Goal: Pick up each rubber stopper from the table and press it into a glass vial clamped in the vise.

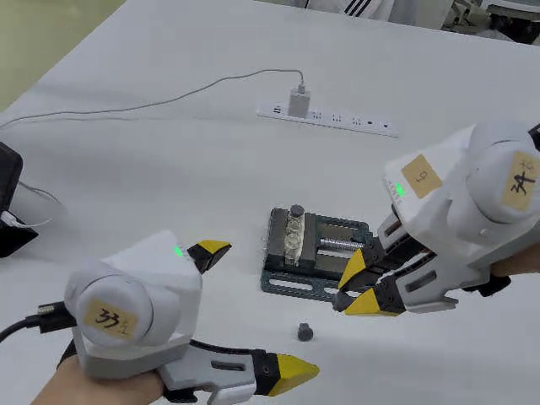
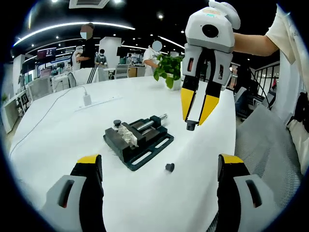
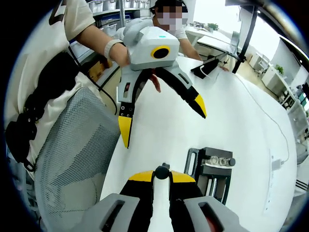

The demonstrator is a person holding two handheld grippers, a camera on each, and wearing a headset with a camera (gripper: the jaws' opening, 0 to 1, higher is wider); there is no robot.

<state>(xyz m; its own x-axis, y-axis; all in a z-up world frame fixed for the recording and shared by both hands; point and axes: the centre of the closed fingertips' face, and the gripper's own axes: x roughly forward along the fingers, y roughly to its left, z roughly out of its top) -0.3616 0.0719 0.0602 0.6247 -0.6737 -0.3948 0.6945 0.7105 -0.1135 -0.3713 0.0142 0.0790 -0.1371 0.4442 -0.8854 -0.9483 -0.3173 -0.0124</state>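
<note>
A black vise (image 1: 314, 256) stands mid-table with clear glass vials (image 1: 294, 234) clamped in it; the far vial carries a dark stopper (image 1: 296, 210). A loose rubber stopper (image 1: 305, 332) lies on the table in front of the vise. My right gripper (image 1: 354, 291) hovers just right of the vise, shut on another dark stopper (image 3: 161, 171), also seen at its tips from the left gripper view (image 2: 191, 126). My left gripper (image 1: 253, 309) is open at the lower left with nothing between its jaws. The vise (image 2: 137, 137) and the loose stopper (image 2: 169, 167) lie ahead of it.
A white power strip (image 1: 329, 118) with a plugged charger and a cable lies at the back of the white table. A black device (image 1: 13, 198) sits at the left edge. A grey mesh chair (image 3: 72, 159) stands beside the table edge.
</note>
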